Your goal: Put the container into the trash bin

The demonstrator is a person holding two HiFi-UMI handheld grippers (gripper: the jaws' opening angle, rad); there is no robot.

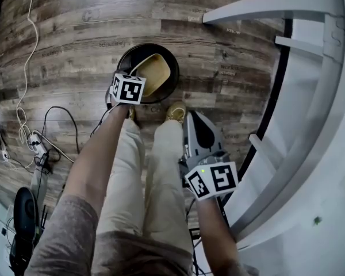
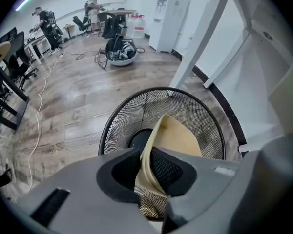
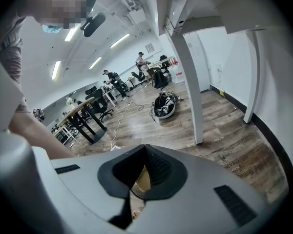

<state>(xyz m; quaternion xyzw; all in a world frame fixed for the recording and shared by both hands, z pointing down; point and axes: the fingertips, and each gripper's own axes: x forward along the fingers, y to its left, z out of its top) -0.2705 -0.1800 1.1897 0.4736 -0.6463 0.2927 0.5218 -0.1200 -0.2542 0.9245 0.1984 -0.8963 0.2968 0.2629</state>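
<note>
Trash bin (image 1: 125,57) is ringed by open floor, table frame (image 1: 310,96) right. Container (image 1: 155,73) is pinched over it by the steeply down-tilted left gripper (image 2: 145,157); right gripper (image 3: 145,152) is held closed and empty.

Left tongs (image 2: 145,165) pinch container (image 2: 180,138), apparently above trash bin (image 2: 136,112).

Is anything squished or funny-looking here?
Yes. The tan container, pinched in the left tongs over the black mesh trash bin, looks squashed. Its thin wall folds inward where the tongs squeeze it. Nothing looks spilled.

Trash bin (image 1: 144,46), cables (image 1: 27,39) on wooden floor (image 1: 75,27)
</note>
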